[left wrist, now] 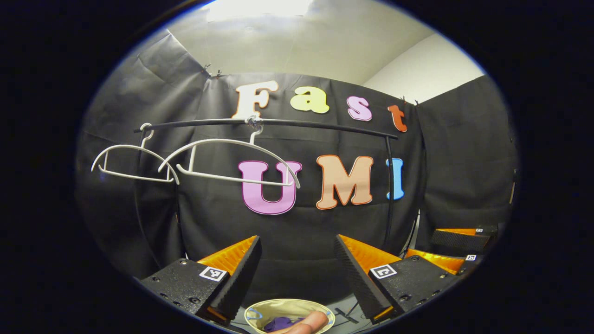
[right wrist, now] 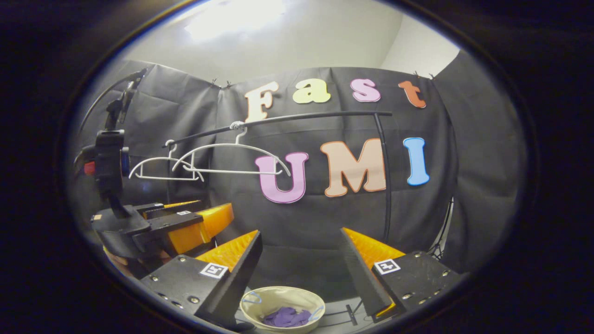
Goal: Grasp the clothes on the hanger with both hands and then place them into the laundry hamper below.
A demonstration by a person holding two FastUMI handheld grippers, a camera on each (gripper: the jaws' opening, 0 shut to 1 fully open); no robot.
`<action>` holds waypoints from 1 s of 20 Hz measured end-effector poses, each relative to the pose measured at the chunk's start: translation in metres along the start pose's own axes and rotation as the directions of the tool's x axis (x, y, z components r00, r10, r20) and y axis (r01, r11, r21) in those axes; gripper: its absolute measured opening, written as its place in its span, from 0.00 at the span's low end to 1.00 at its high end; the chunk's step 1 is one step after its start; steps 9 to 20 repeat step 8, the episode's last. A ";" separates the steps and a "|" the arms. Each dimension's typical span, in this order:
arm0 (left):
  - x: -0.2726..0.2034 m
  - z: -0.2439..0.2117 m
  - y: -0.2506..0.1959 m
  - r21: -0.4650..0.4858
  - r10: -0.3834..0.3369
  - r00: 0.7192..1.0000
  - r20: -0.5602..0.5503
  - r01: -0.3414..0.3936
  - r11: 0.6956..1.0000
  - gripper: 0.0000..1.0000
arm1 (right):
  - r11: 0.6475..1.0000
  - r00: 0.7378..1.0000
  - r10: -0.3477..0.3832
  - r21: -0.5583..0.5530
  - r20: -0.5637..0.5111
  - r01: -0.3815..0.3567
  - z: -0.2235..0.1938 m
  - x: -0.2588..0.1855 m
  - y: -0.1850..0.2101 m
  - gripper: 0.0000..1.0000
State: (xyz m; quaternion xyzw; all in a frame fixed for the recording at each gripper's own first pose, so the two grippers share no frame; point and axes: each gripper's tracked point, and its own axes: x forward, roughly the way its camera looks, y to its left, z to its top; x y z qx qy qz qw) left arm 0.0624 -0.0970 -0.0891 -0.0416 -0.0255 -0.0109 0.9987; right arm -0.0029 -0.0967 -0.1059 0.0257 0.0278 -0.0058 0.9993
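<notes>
**Both claws empty, clothes down in the hamper**

The left gripper stands with its jaws spread wide, nothing between them. The right gripper is spread just as wide and likewise holds nothing. In the right gripper view the left gripper appears at the left edge.

The purple clothes lie crumpled in a loose heap with no clear long axis, at the bottom of the round, cream laundry hamper, low between the fingers. Two white hangers hang bare on the black rail, side by side, bars roughly level.
</notes>
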 end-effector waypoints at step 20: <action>0.000 0.000 -0.010 -0.002 0.022 1.000 -0.006 -0.022 1.000 0.92 | 0.996 0.998 0.059 0.073 0.008 -0.060 0.000 -0.013 -0.012 0.99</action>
